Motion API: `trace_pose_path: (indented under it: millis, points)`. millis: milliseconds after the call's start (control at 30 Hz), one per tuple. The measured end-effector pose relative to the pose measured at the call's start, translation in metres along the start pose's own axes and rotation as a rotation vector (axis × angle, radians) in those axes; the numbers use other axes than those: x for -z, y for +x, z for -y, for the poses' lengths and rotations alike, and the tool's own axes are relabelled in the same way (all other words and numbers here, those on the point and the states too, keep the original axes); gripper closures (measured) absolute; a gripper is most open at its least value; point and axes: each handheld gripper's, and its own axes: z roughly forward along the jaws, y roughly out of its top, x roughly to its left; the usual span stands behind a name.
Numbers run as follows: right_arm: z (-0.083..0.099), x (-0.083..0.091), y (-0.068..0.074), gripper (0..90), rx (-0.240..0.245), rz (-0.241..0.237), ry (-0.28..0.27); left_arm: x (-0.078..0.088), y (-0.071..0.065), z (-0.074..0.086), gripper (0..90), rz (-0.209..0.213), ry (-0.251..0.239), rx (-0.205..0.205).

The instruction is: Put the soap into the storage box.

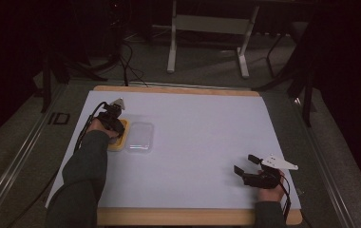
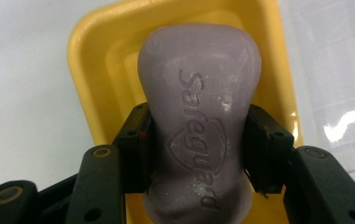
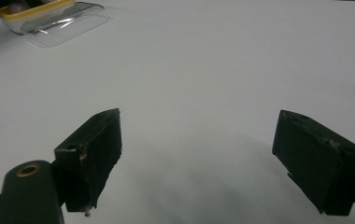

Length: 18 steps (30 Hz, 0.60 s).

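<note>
While the high view looks down on the white table [image 1: 197, 142], the left gripper [image 1: 113, 124] sits over a yellow dish [image 1: 120, 140] near the table's left edge, with a clear lid [image 1: 139, 137] lying just beside it; the right gripper [image 1: 248, 166] rests near the front right corner, well apart from both, its jaws spread wide. Seen from the left gripper view, the two black jaws are closed against the sides of a pale purple soap bar [image 2: 199, 116] — the bar lies in the yellow dish [image 2: 87, 70], and the word "Safeguard" with a shield mark is pressed into its top. Over in the right gripper view, the jaws stand far apart above bare table [image 3: 203, 84] with nothing between them — the dish [image 3: 31, 11] and lid [image 3: 63, 25] show far off at the upper left.
</note>
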Motion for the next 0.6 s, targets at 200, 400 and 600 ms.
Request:
trace_pose_path:
  millis: [200, 400, 600]
  points:
    - [0.0, 0.0, 0.0, 15.4, 0.003, 0.0, 0.0, 0.01, 0.002, 0.001, 32.9, -0.026, -0.061, 0.017]
    - [0.0, 0.0, 0.0, 15.5, 0.003, 0.001, 0.0, 0.033, -0.009, 0.011, 30.8, -0.022, -0.19, -0.006]
    - [0.0, 0.0, 0.0, 15.5, 0.003, 0.001, 0.002, 0.049, -0.035, 0.027, 33.6, 0.014, -0.298, -0.117]
